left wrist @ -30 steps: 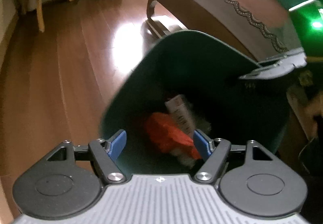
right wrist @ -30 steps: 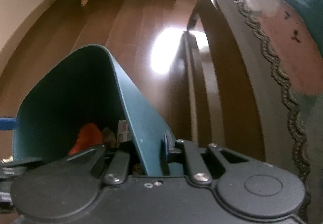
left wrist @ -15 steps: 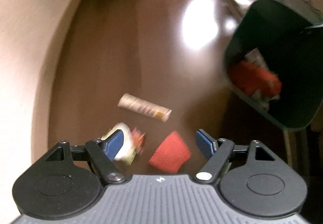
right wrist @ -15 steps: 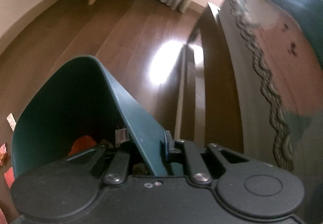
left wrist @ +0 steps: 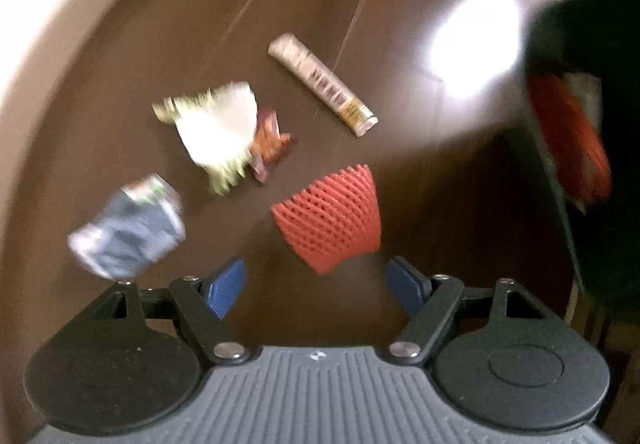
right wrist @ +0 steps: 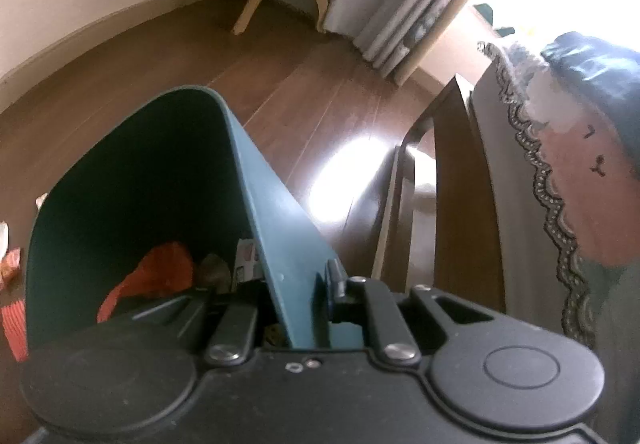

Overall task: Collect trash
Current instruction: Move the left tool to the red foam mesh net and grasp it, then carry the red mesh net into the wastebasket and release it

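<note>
Red foam netting (left wrist: 332, 219) now lies just ahead of the spread, empty left tongs (left wrist: 316, 284), which have dropped from over the teal bin (right wrist: 276, 211); right tongs (right wrist: 304, 300) stay pinching the bin's wall.

Left wrist view's dim and motion-smeared, with big window glare on the floor (left wrist: 472, 47); right view's sharper, window blown out, fisheye-bent edges.
</note>
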Available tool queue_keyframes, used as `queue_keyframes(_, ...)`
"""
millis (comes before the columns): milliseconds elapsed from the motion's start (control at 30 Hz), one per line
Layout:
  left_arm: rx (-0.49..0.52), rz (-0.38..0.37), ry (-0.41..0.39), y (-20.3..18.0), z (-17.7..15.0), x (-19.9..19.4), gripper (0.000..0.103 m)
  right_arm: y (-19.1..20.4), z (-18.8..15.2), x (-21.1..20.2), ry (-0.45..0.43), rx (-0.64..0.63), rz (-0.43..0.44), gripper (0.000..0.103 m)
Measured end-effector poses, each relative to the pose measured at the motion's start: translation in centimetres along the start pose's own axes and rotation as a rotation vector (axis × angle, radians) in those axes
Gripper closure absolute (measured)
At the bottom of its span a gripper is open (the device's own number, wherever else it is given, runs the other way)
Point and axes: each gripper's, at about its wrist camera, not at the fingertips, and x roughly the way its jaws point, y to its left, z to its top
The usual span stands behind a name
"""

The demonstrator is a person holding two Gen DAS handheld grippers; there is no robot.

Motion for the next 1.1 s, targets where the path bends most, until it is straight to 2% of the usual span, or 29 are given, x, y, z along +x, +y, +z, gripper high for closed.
queue_keyframes(67, -0.073, -0.032, 0.03, 0.1, 0.3, 3.4, 0.025, 0.4, -0.5, -0.4, -0.01, -0.003, -0.012, 0.092)
queue_keyframes(200, -0.172, -0.027, 0.096, 0.2, 0.5, 8.6, 0.025, 0.9, -0.3, -0.3, -0.01, -0.011, -0.024, 0.092)
queue_keyframes(400, -0.248, 0.009, 0.084, 0.8, 1.9, 11.9, 0.025, 0.9, 0.4, 0.0, -0.001, 0.0, -0.031, 0.092)
queue_keyframes(467, -0.262, 0.015, 0.107, 1.2, 2.0, 12.8, 0.029, 1.1, 0.4, 0.0, -0.003, 0.007, -0.033, 0.092)
queue_keyframes(500, -0.251, 0.015, 0.085, 1.0, 2.0, 12.5, 0.039, 1.1, 0.4, 0.1, -0.002, 0.013, -0.032, 0.092)
queue_keyframes(533, -0.242, 0.021, 0.079, 0.9, 2.0, 12.3, 0.045, 1.0, 0.3, 0.1, -0.001, 0.019, -0.031, 0.092)
queue_keyframes(567, -0.235, 0.021, 0.078, 0.9, 2.0, 12.1, 0.057, 1.1, 0.3, 0.1, -0.003, 0.018, -0.032, 0.092)
queue_keyframes(600, -0.237, 0.004, 0.079, 1.1, 2.0, 12.0, 0.076, 1.1, 0.3, 0.1, -0.005, 0.017, -0.033, 0.092)
queue_keyframes(633, -0.246, -0.037, 0.081, 1.4, 2.0, 11.8, 0.082, 1.1, 0.3, 0.0, -0.004, 0.017, -0.033, 0.091)
queue_keyframes(700, -0.221, 0.004, 0.073, 1.8, 2.1, 11.1, 0.085, 1.4, 0.0, -0.2, -0.008, 0.012, -0.033, 0.091)
queue_keyframes(867, -0.153, 0.028, 0.056, 2.6, 2.6, 8.0, 0.085, 1.6, 0.0, -0.4, -0.014, 0.009, -0.025, 0.091)
queue_keyframes(1000, -0.056, 0.028, -0.032, 2.3, 3.9, 1.5, 0.085, 1.5, 0.3, -0.4, -0.001, 0.009, -0.016, 0.09)
queue_keyframes(1100, 0.038, -0.023, -0.12, 1.0, 4.0, -4.8, 0.085, 1.0, 0.8, -0.4, 0.029, 0.06, 0.0, 0.09)
